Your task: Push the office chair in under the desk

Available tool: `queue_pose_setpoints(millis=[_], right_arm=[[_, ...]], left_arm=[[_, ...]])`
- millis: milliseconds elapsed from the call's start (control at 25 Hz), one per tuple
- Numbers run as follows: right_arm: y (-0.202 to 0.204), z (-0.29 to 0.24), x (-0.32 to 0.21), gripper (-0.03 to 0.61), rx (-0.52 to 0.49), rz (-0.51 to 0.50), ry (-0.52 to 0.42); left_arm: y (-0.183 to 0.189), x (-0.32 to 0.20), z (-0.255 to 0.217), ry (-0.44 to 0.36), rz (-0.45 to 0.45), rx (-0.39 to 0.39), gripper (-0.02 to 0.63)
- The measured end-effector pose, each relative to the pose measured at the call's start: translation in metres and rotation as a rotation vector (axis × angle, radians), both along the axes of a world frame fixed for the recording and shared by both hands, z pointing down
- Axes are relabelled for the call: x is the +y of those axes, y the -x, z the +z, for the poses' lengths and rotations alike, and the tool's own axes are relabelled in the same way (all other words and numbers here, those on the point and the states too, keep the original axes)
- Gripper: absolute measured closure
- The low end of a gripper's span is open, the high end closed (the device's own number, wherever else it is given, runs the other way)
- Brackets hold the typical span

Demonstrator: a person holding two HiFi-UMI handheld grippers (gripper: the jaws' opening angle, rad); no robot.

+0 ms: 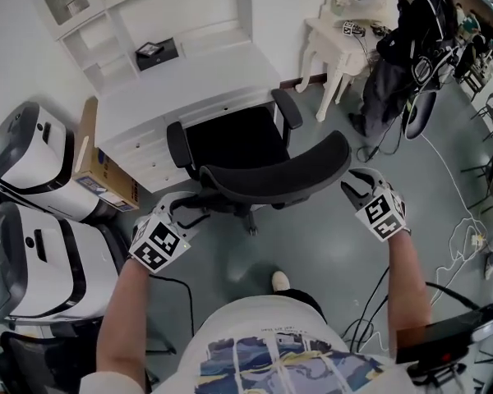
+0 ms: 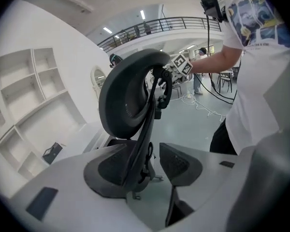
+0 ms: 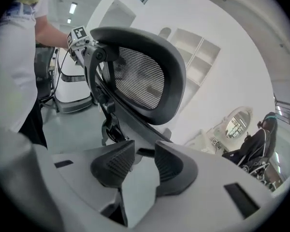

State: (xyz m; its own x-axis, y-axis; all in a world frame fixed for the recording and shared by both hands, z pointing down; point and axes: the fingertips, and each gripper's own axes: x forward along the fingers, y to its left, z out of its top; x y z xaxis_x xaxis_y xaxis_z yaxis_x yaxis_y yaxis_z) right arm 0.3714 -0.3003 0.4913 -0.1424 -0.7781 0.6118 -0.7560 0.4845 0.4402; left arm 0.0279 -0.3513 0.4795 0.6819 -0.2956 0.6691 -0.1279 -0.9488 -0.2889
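Stands behind the chair [image 1: 271, 171], both bare forearms stretched forward and down, one tool in each hand. Nearest, the left hand-held gripper [image 1: 181, 210], tipped downward at the left end of the backrest, spread wide, with the back's dark strut [image 2: 144, 144] running between the pads and across the left one; cannot tell whether touching. Then the right hand-held gripper [image 1: 356, 189], angled down just off the backrest's right end, parted by a narrow gap, pinching nothing. Black-and-white square markers on both cubes. Beyond both: seat facing away, its front edge right at the white tabletop [image 1: 189, 76], armrests close to the drawers. Grey floor [image 1: 312, 236] below, cables [image 1: 464, 236] out past the right one. Left of the left one, a cardboard box [image 1: 107, 175] with blue print too small to read, then two white machines [image 1: 33, 162]. Farthest ahead, white shelves [image 1: 140, 6] against a white wall.
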Motion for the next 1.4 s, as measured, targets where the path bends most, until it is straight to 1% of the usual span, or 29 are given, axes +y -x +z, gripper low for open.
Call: queue_pose_setpoints(millis=[160, 280, 400, 640, 800, 1000, 1160, 1400], right_arm=[[0.011, -0.003, 0.029, 0.5, -0.029, 0.041, 0.0], [0.028, -0.008, 0.051, 0.526, -0.06, 0.071, -0.008], [0.052, -0.012, 0.069, 0.538, -0.121, 0.096, -0.01], [0.105, -0.028, 0.099, 0.548, -0.257, 0.116, -0.036], [0.141, -0.041, 0.117, 0.551, -0.345, 0.117, -0.059], [0.186, -0.049, 0.136, 0.552, -0.46, 0.104, -0.064], [0.212, -0.05, 0.15, 0.554, -0.5, 0.09, -0.062], [0.235, -0.052, 0.171, 0.554, -0.543, 0.083, -0.056]], left_arm=[[-0.001, 0.018, -0.014, 0.027, -0.005, 0.083, 0.397], [0.002, 0.034, -0.022, 0.048, -0.012, 0.13, 0.425], [0.009, 0.049, -0.029, 0.081, -0.019, 0.182, 0.477], [0.02, 0.081, -0.041, 0.148, -0.028, 0.285, 0.558], [0.025, 0.106, -0.05, 0.188, -0.025, 0.327, 0.587], [0.034, 0.135, -0.055, 0.266, -0.038, 0.384, 0.6], [0.04, 0.154, -0.06, 0.294, -0.041, 0.415, 0.601], [0.046, 0.183, -0.061, 0.307, -0.022, 0.426, 0.601]])
